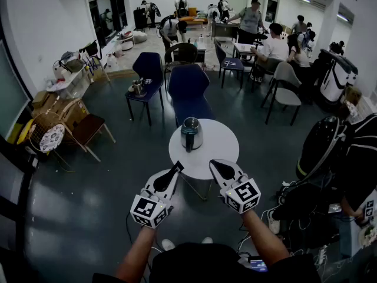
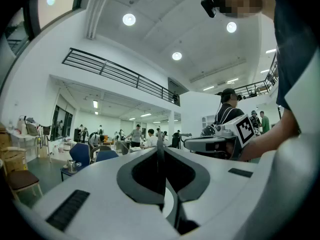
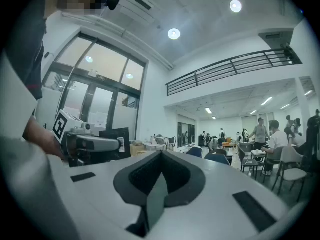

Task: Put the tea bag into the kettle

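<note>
A steel kettle (image 1: 191, 134) with a dark lid stands upright on a small round white table (image 1: 221, 143) in the head view. No tea bag shows in any view. My left gripper (image 1: 178, 165) hovers at the table's near edge, jaws shut with nothing between them. My right gripper (image 1: 213, 164) is beside it, also shut and empty. Both point up and forward at the room, short of the kettle. In the left gripper view the jaws (image 2: 160, 146) meet, with the right gripper (image 2: 220, 141) off to the side. The right gripper view (image 3: 161, 154) shows the same closed tips.
A blue chair (image 1: 188, 90) stands right behind the table, and another blue chair (image 1: 146, 78) carries a metal cup. Wicker clutter (image 1: 56, 119) lies at the left and a black case (image 1: 321, 146) at the right. People sit at tables farther back.
</note>
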`<state>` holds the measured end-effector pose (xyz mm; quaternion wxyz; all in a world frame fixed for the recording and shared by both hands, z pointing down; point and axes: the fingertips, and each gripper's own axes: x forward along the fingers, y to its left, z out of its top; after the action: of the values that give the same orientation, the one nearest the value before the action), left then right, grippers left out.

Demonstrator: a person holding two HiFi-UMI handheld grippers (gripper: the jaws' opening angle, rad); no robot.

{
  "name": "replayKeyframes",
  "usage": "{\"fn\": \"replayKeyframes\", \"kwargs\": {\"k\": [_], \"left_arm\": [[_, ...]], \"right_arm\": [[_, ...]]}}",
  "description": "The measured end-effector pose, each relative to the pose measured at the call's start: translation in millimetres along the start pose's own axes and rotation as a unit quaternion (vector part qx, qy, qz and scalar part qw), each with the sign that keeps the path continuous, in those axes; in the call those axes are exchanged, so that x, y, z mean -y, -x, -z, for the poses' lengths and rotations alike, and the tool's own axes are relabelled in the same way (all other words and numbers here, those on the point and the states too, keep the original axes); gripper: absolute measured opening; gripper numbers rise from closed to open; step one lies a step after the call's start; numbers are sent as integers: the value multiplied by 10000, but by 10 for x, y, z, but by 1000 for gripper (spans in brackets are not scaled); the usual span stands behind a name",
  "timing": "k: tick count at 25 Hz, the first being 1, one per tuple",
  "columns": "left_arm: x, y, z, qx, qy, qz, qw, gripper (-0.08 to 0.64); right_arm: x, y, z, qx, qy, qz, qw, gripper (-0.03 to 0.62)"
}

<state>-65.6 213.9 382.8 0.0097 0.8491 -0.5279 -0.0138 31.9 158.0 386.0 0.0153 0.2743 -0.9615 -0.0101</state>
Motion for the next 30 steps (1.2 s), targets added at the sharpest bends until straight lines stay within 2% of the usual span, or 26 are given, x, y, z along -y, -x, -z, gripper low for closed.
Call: {"fn": "replayKeyframes", "kwargs": {"k": [6,19,21,30], "left_arm": [[118,-116,57,-38,81,-54,9999,20],[436,-286,232,-85,22,-276,9996,20],[514,-331,267,-68,105,-302,9995,20],[650,-515,259,-112,146,-421,9989,20]], "right_arm": [[142,98,13,29,-49,10,10000,17],[328,354,171,59,-28,-260,9996,17],[404,404,220,66,-45,-277,9996,17],[629,492,356,-90,43,-382,9992,17]]}}
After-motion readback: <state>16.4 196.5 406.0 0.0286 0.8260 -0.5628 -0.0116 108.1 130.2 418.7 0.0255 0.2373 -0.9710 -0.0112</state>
